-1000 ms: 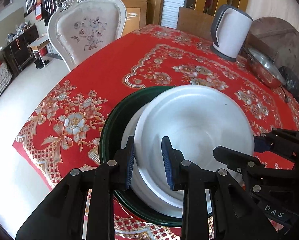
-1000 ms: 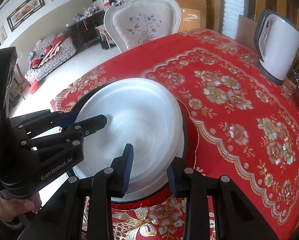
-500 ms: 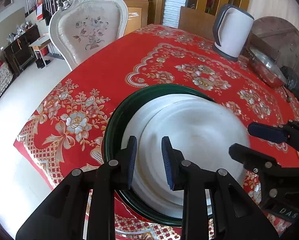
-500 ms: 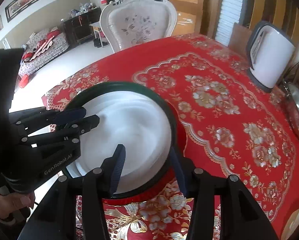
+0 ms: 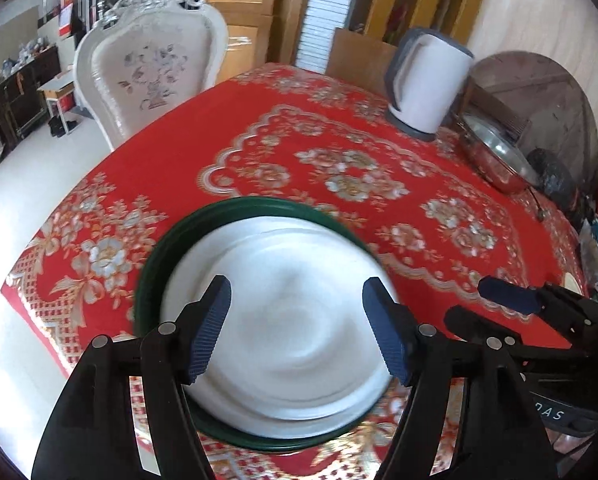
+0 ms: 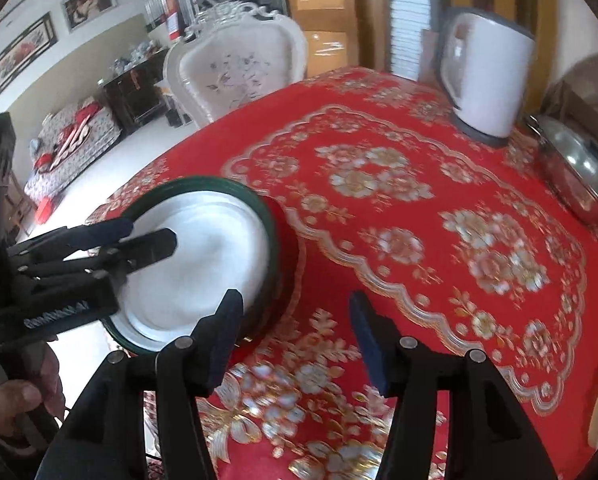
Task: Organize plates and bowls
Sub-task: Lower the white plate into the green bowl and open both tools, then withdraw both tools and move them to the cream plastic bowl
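Looking down my left wrist camera, I am seeing the left gripper standing with its jaws spread wide, gripping nothing. Its blue fingertips are showing on either side of the white plate, which is lying face up inside the dark green plate. I cannot tell whether any pad is touching the white rim. Both plates are sitting stacked near the close edge of the table, on the red floral tablecloth.

Through the right wrist camera, I am seeing the right gripper also gaping wide and carrying nothing. It is hanging over bare cloth, with the stacked plates lying to its left; the left finger is lying just beside the green rim, apart from it as far as I can tell.

Farther across the table, a white electric kettle is standing upright, and a steel pan with a glass lid is sitting beside it. A white carved chair is standing at the table's far left side.
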The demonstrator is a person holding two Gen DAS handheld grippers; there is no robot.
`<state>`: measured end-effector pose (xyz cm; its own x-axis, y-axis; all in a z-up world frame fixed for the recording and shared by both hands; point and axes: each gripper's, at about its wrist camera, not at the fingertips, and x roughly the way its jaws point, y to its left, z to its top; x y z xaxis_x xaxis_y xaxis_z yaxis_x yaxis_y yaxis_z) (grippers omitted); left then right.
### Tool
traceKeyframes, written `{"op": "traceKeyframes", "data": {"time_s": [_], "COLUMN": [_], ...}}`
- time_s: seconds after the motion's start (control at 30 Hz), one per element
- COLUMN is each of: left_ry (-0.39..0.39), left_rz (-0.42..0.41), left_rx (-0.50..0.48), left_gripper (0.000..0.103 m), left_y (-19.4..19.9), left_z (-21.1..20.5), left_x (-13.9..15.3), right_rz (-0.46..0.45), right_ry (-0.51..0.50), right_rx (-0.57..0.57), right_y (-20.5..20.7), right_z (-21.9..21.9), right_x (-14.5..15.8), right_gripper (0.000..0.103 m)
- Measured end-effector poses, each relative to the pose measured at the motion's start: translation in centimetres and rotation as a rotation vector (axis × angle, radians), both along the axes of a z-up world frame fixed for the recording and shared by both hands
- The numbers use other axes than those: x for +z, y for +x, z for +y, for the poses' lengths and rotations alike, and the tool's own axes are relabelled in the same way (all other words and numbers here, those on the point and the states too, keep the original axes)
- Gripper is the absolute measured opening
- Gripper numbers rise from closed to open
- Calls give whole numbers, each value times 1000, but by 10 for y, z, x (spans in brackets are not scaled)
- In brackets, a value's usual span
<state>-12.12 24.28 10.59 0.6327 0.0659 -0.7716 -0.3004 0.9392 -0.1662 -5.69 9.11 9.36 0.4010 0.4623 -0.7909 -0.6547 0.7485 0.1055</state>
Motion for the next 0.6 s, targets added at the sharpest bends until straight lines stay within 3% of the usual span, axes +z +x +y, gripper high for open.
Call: {"op": "traceKeyframes", "data": {"time_s": [0.33,0.6], "left_ry": [96,109], "left_rz": [-27,-17], "left_rx": [-137,-292], "left_gripper": [69,69], "left_y": [34,63], "left_z": [-78,-153], "left_x": [6,0], "right_rz": [19,29], "right_ry": [34,49], "right_rx": [-154,-307], "right_y": [7,8], "right_z": [-79,-158], "right_x": [2,5], "right_gripper": [57,57]}}
